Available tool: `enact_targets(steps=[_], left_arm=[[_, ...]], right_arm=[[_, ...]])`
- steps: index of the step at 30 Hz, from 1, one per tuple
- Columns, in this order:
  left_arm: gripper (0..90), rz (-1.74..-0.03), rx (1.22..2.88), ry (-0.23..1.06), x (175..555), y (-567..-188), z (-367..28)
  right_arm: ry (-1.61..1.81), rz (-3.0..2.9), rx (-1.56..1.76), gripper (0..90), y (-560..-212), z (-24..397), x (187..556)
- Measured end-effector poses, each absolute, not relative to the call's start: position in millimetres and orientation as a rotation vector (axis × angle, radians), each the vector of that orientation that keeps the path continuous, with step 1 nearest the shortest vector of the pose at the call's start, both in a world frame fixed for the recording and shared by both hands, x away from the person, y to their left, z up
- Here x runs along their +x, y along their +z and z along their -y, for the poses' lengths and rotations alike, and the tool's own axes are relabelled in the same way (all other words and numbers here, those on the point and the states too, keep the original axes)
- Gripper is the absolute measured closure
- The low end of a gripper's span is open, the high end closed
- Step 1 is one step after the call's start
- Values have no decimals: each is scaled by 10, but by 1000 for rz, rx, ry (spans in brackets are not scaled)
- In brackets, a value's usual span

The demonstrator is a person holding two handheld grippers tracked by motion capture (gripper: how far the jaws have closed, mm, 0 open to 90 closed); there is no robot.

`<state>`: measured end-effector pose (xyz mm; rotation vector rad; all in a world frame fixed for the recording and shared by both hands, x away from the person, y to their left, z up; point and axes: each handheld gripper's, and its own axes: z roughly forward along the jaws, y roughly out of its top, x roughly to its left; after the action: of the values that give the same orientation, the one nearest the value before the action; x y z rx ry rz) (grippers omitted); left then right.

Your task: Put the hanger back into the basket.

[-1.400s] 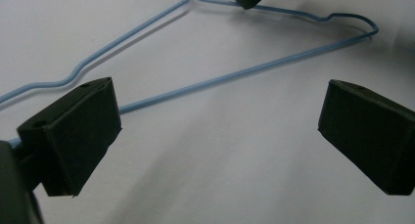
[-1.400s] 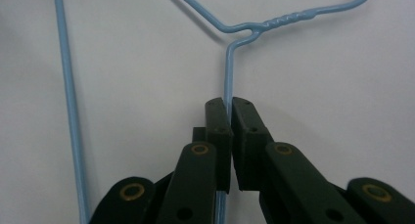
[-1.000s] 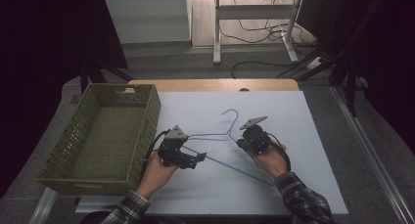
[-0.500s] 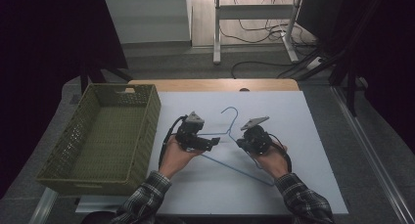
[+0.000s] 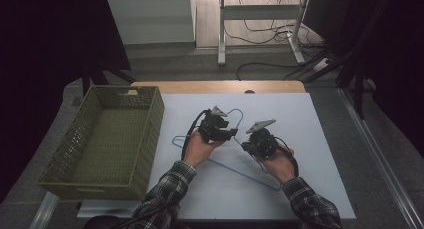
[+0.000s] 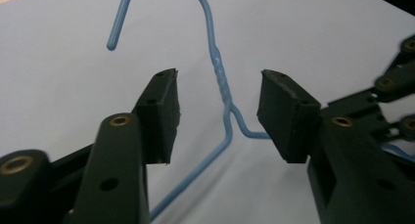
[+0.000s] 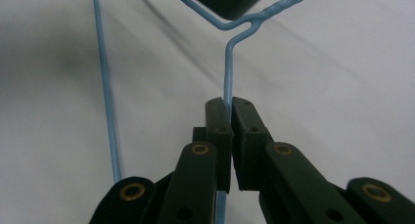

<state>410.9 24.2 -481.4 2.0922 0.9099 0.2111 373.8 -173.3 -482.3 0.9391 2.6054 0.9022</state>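
blue wire hanger [image 5: 220, 154] lying on the pale table sheet [image 5: 320, 189], just right of the olive woven basket [image 5: 105, 144] and apart from it. right gripper [image 7: 230, 104] clenched on one sloping arm of the hanger, wire pinched between the pads just below the neck. left gripper [image 6: 218, 114] straddling the twisted neck [image 6: 220, 75], jaws just been closing yet still clear of the wire on both sides, so nothing grasped there; hook [image 6: 147, 9] curling away beyond the pads. in the high view, left gripper [image 5: 216, 125] sitting at the hook end, right gripper [image 5: 260, 141] close beside it toward the person's side. likely trouble from here: closing off-centre, with the neck nearer one pad [image 6: 281, 114] than the other, and shoving the thin wire sideways rather than pinching it. round, slick wire also apt to roll or twist in the pads once lifted, swinging the long bottom bar down. with the two grips so near each other, risk of bumping jaw against jaw. pulling against the right hand's firm hold could bend the wire, and a wide carry could catch the hook on the basket rim.
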Motion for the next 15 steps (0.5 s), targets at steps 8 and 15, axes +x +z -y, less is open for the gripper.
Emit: enact_targets(steps=[8, 15], left_arm=[[588, -933, 2097, 198, 4207, -4878, -136], [659, -956, 2081, 147, 4251, -4926, -130]], right_arm=[[902, -2605, 931, 868, -4821, 1735, 3736], [911, -2606, 927, 867, -4817, 1731, 3727]])
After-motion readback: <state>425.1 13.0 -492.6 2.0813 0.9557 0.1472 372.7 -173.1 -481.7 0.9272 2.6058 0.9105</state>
